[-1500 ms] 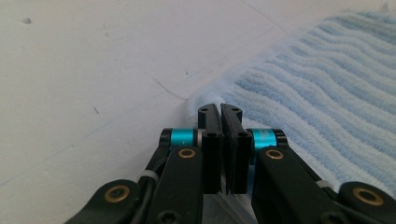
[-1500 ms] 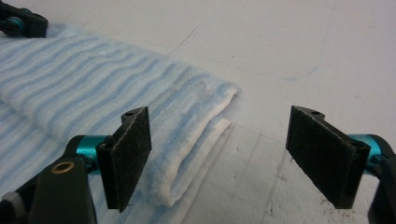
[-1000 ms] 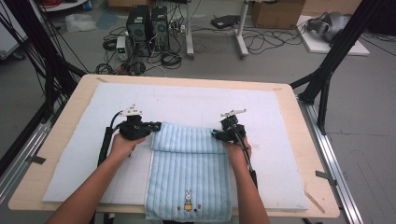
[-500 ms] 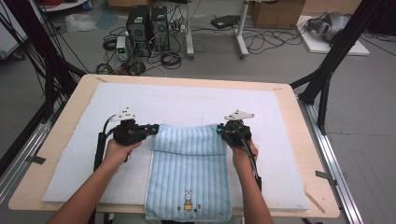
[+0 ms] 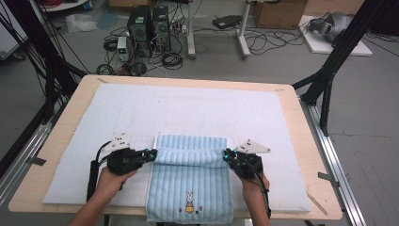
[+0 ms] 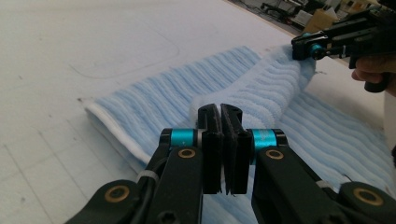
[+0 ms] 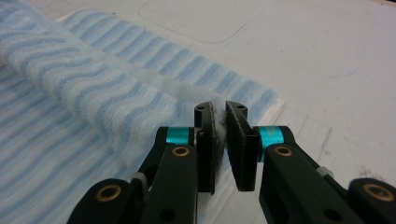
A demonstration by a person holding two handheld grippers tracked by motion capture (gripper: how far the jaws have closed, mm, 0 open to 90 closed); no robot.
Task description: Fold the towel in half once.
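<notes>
Tabletop (image 5: 66,141) under a white mat (image 5: 197,108), left bare beyond the jaws, likely as room for smoothing cloth. Blue striped towel (image 5: 190,188) spread flat below and between both sets of jaws, near end with a small rabbit motif hanging at the person's edge; far end doubled over into a soft roll, lifted and stretched taut from one pair of jaws to the other, apparently so the fold lands straight and even.

Left gripper (image 6: 221,121) with jaws pressed together on the roll's left corner, cloth bulging just ahead of the pads. Right gripper (image 7: 219,122) having just been closing, jaws now narrow with a tuft of towel pinched between, a slight gap visible at the tips.

Both hands low over the mat, forearms reaching forward, jaws turned inward toward each other at level height, left hand (image 5: 110,181) and right hand (image 5: 254,183) well apart, matching the towel's width
</notes>
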